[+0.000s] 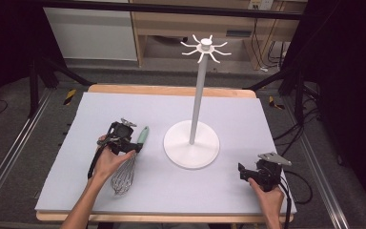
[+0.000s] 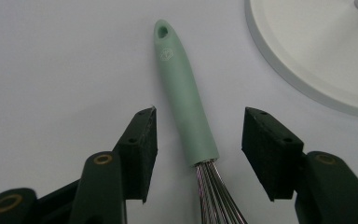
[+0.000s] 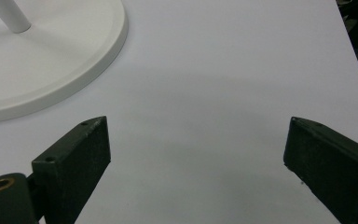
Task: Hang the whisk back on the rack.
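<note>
A whisk (image 1: 124, 177) with a mint-green handle (image 2: 182, 88) and a wire head lies flat on the pale mat, left of the white stand. My left gripper (image 1: 124, 138) is lowered over the handle. In the left gripper view its jaws (image 2: 198, 121) straddle the handle near the wires, with a gap on each side and the pads off it. My right gripper (image 1: 244, 170) rests low over the mat at the front right. Its jaws (image 3: 196, 135) stand wide open with only bare mat between them.
A white hook stand (image 1: 191, 143) with a round base, a tall pole and a ring of hooks (image 1: 205, 47) stands mid-table. Its base rim (image 2: 317, 60) lies just right of the whisk and shows far left in the right gripper view (image 3: 42, 70). The pale mat (image 1: 124, 105) covers the wooden table.
</note>
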A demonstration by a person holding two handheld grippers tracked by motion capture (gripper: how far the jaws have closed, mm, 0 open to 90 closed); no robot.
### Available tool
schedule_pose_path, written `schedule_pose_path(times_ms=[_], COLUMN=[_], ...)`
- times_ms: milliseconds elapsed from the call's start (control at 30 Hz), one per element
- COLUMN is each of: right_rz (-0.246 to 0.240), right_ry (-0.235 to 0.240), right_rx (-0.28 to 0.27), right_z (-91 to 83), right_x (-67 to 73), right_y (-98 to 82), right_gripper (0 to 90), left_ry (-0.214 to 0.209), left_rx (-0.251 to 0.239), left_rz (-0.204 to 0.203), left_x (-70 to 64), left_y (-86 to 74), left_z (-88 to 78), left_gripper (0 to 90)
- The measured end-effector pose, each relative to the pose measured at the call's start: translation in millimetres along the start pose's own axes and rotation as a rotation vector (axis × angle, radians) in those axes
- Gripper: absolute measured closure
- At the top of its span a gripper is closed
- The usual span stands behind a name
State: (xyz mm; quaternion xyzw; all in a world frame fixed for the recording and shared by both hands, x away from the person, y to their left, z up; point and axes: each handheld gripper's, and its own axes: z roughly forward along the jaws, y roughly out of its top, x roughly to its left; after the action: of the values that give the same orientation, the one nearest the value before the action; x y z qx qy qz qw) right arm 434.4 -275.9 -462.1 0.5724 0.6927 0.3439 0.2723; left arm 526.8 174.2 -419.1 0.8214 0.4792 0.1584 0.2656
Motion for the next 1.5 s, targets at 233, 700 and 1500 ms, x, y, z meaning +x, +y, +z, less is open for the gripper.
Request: schedule_pose_path(times_ms=[233, 700, 1500], right_rz=[0.002, -0.003, -0.009], right_ry=[0.006, 0.008, 0.007], right_rx=[0.008, 0.010, 0.023], right_z=[1.1, 1.0, 4.0], right_x=[0.1, 0.1, 0.8], right_y=[0.2, -0.4, -1.0], right_gripper=[7.7, 7.7, 7.8], left_ry=[-0.003, -0.022, -0.015], left_rx=[0.039, 0.109, 0.173], left_rz=[-0.007, -0.019, -0.093], left_x=[1.9, 0.9, 4.0], left_y=[-1.8, -5.6, -2.8], left_z=[9.0, 26.9, 37.7], left_gripper=[48.5, 52.7, 65.0])
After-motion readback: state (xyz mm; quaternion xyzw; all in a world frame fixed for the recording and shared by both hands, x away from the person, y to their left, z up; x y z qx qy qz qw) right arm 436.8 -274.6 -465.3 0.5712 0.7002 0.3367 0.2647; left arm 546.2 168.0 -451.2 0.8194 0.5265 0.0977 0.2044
